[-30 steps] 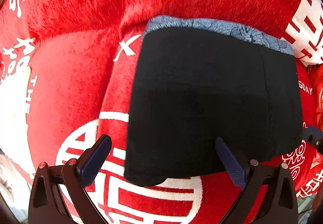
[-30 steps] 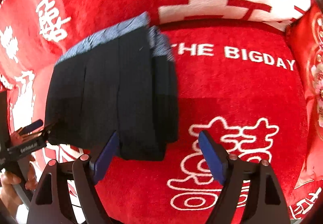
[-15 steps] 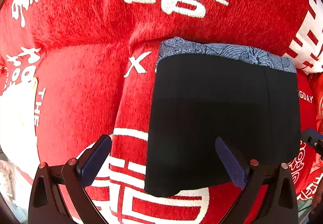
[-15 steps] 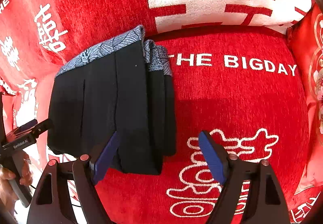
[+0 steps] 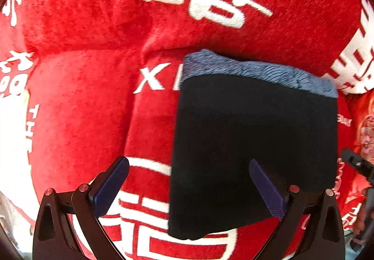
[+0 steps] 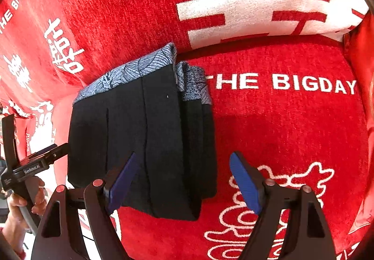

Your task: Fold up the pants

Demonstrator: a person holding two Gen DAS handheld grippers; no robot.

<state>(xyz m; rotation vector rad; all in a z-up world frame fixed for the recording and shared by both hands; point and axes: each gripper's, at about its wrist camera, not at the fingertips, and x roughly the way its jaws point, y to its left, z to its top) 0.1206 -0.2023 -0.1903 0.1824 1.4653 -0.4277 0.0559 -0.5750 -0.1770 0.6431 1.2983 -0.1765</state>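
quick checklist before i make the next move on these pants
1. Left gripper open, holding nothing: ok.
2. Right gripper open, holding nothing: ok.
3. Pants folded into a compact stack: ok.
4. Patterned waistband lined up at the far edge: ok.
5. Right-side layers flush: not ok, they step outward.
6. Stack lies flat on the red blanket: ok.

The pants (image 6: 145, 138) were matt black cloth, smooth-looking, with a band (image 6: 131, 70) of blue-grey printed fabric at one end. The sofa cover (image 6: 292, 133) was plush red cloth with a fuzzy nap and white woven lettering. Each tool had matt black plastic arms and finely gridded blue pads (image 5: 266, 189).
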